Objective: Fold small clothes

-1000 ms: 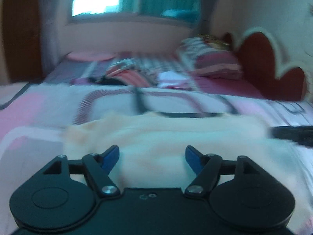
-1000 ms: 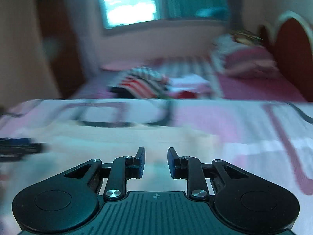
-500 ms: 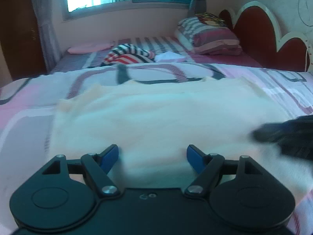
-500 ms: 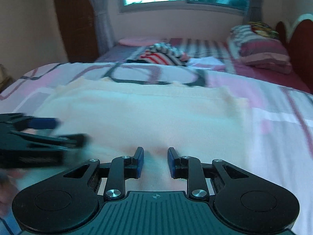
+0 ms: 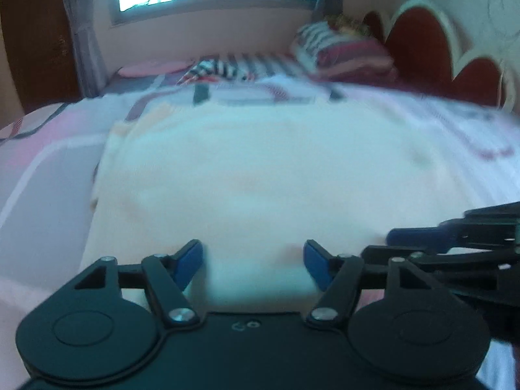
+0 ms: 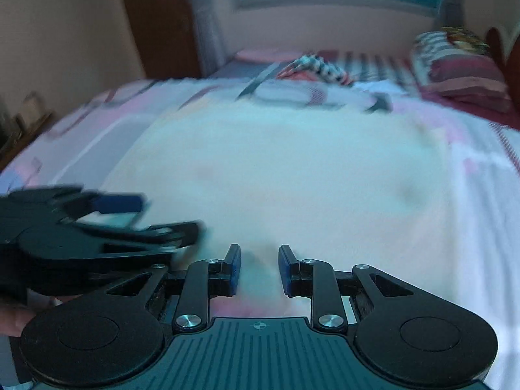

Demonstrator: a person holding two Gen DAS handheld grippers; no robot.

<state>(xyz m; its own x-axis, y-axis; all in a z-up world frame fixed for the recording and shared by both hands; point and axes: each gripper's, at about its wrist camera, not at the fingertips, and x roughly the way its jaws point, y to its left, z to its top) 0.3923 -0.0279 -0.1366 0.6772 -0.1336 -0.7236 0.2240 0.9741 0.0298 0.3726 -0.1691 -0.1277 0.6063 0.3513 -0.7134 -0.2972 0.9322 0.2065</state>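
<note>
A cream garment (image 5: 276,178) (image 6: 292,169) lies spread flat on the pink and white bed sheet (image 5: 48,162) (image 6: 481,195). My left gripper (image 5: 253,250) hovers over the garment's near edge; its jaws stand wide and are closing, with cloth below the blue pads and nothing pressed. My right gripper (image 6: 260,253) is just to its right over the same edge, its jaws a narrow gap apart with nothing gripped. Each wrist view shows the other gripper from the side: the right gripper (image 5: 393,243), the left gripper (image 6: 162,216). Motion blur softens both views.
At the far end of the bed lie a striped pile of clothes (image 5: 214,68) (image 6: 312,65) and striped pillows (image 5: 351,55) (image 6: 461,71). A red scalloped headboard (image 5: 422,42) is at the right. A brown door (image 6: 156,16) stands far left. A hand (image 6: 13,318) shows at the lower left.
Both grippers have moved in over the garment, which now fills more of each view. They have drawn close side by side. The left jaws have narrowed slightly.
</note>
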